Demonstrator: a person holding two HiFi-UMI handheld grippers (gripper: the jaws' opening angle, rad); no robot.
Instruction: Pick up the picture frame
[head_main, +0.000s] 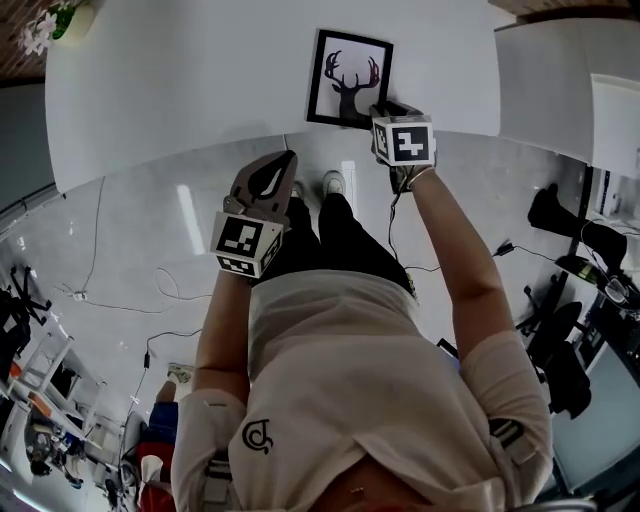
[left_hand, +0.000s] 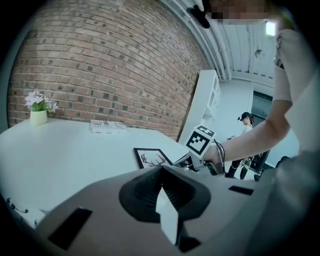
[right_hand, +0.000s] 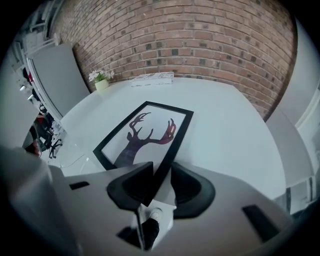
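Picture frame (head_main: 349, 79) flat near table (head_main: 180, 90) edge. R gripper (right_hand: 162, 182) spread, frame's corner edge btwn jaws: looks like grasp step. L gripper (left_hand: 161, 187) pressed together, empty. Next: pinch edge firmly, lift level.

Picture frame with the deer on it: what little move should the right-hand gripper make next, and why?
Probably close the right gripper on the picture frame, at its border. In the right gripper view that black border already runs between the open jaws near a corner, with a gap showing beside one pad, so nothing is clamped yet. The frame lies flat by the edge of the table.
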